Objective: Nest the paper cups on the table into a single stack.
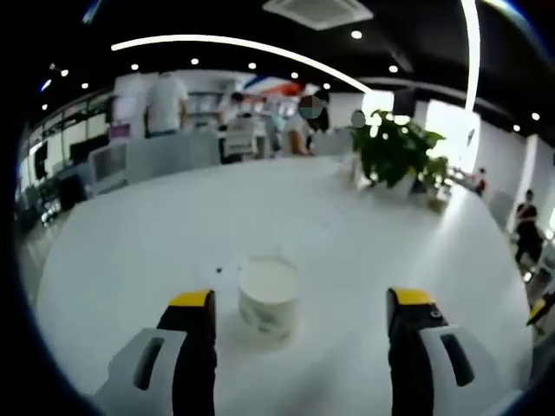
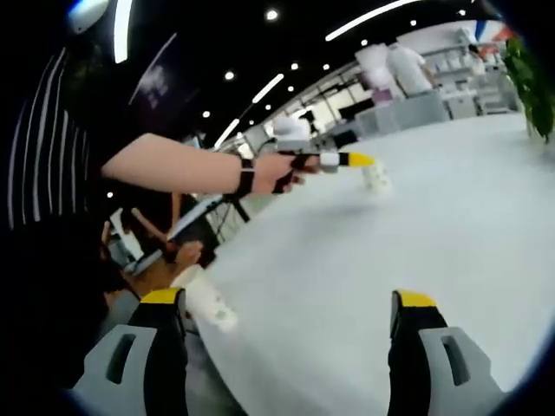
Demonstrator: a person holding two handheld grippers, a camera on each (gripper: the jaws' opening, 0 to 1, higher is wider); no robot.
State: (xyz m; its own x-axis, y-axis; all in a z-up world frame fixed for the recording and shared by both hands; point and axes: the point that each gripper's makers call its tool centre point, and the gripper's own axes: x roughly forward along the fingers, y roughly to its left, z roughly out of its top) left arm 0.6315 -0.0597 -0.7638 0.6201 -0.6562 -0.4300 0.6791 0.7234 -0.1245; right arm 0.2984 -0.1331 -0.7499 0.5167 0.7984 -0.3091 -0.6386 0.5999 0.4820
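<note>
A white paper cup (image 1: 269,299) stands upright on the white table (image 1: 173,234), just ahead of my left gripper (image 1: 302,305) and nearer its left jaw. The jaws are wide apart with nothing held. In the right gripper view, a hand holds the left gripper (image 2: 345,159) over the table, with that same cup (image 2: 375,178) at its tip. A second paper cup (image 2: 205,300) lies on its side at the table's near edge, beside the left jaw of my right gripper (image 2: 290,303). The right gripper is open and empty.
A potted green plant (image 1: 395,149) stands at the far right of the table. Several people and desks are in the room behind. The person's bare arm (image 2: 186,165) with a dark wristband reaches over the table edge (image 2: 260,234).
</note>
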